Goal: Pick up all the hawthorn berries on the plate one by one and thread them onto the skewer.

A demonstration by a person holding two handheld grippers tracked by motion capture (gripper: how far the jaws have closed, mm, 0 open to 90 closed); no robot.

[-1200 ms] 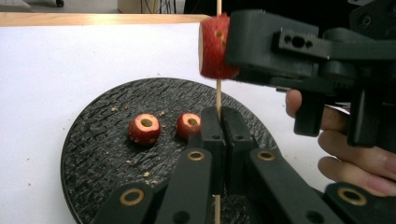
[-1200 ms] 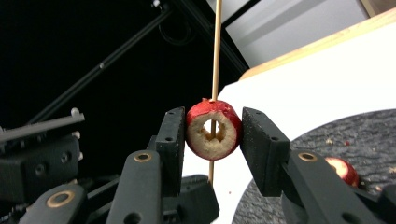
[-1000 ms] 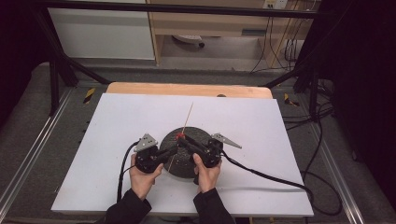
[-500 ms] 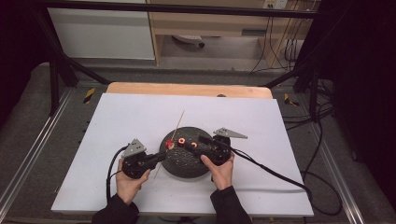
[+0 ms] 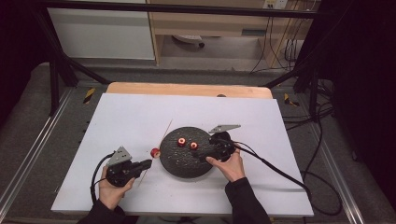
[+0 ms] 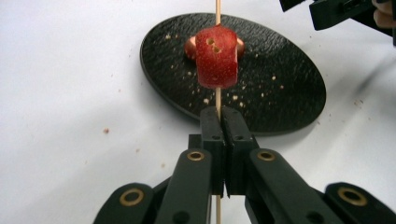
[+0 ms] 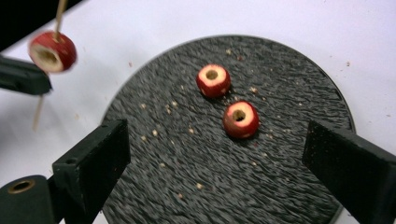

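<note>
A round black plate point(image 5: 184, 165) lies mid-table with two red cored fruit pieces point(image 5: 181, 142) point(image 5: 194, 145) on it. My left gripper point(image 5: 145, 163) is left of the plate, shut on a thin wooden skewer point(image 6: 217, 98). A third red piece point(image 6: 216, 57) is threaded on the skewer just beyond the jaw tips point(image 6: 223, 114). My right gripper point(image 7: 224, 158) hovers over the plate's right side. Its jaws have just been opening and stand wide, with nothing between them but the plate point(image 7: 187, 177). The two loose pieces point(image 7: 213, 80) point(image 7: 240, 119) lie ahead of them.
A white sheet point(image 5: 116, 116) covers the table, with a wooden edge point(image 5: 187, 89) at the back. Crumbs dot the plate and sheet. Black cables point(image 5: 275, 168) trail from both grippers. Metal rails run along both sides.
The left gripper has drawn left off the plate, carrying the skewer and its red piece. The right gripper has opened and shifted slightly right over the plate.
</note>
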